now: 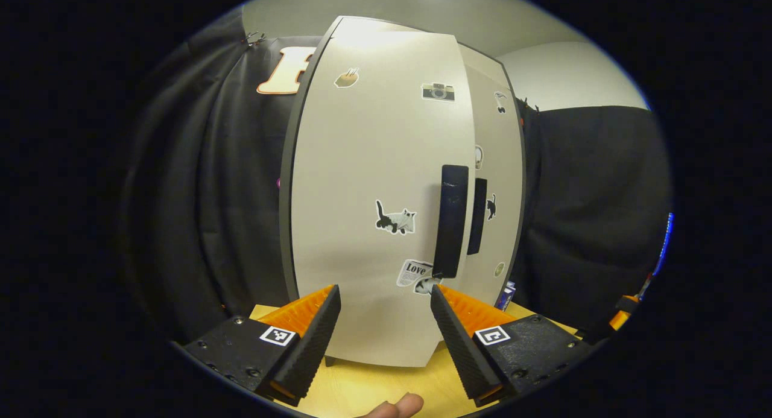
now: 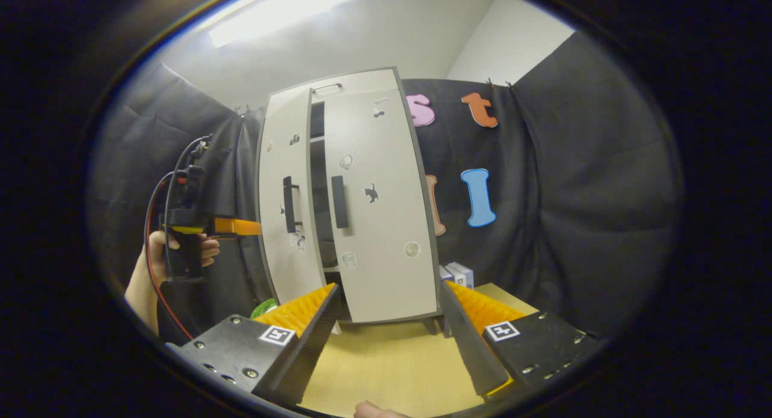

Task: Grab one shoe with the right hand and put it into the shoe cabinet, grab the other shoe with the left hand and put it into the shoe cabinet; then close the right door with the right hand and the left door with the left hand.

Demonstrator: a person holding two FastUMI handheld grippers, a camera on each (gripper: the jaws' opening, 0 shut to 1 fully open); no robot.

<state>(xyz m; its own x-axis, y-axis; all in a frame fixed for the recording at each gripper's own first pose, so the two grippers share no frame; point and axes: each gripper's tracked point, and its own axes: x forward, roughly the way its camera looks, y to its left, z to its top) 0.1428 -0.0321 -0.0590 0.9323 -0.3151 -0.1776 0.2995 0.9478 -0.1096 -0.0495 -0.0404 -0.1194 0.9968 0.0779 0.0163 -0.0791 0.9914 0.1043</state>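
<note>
On the wooden table (image 2: 386,357) stands the shoe cabinet (image 2: 356,195), pale with dark edges and small stickers on its doors. From the right gripper view, the cabinet sits at twelve o'clock, well apart from the right gripper (image 2: 386,327), whose fingers are spread wide with nothing between them. The right door (image 2: 380,207) looks nearly closed, its dark handle (image 2: 339,202) upright near its inner edge. The left door (image 2: 289,201) stands ajar, with a dark gap between the two doors where a shelf edge shows. The shoes cannot be made out in that gap. At nine o'clock, a hand (image 2: 163,255) holds the left gripper (image 2: 244,227) up against the outer face of the left door, near its outer edge; a red cable hangs from it. Small boxes (image 2: 458,274) sit by the cabinet's base at about four o'clock from it.

From the left gripper view, the left door (image 1: 374,195) is close ahead at twelve o'clock, its handle (image 1: 452,219) at about one o'clock. The left gripper (image 1: 386,309) is spread wide, empty, its fingertips just beside the door's lower face; whether they touch it I cannot tell. A fingertip (image 1: 398,406) shows at six o'clock.
</note>
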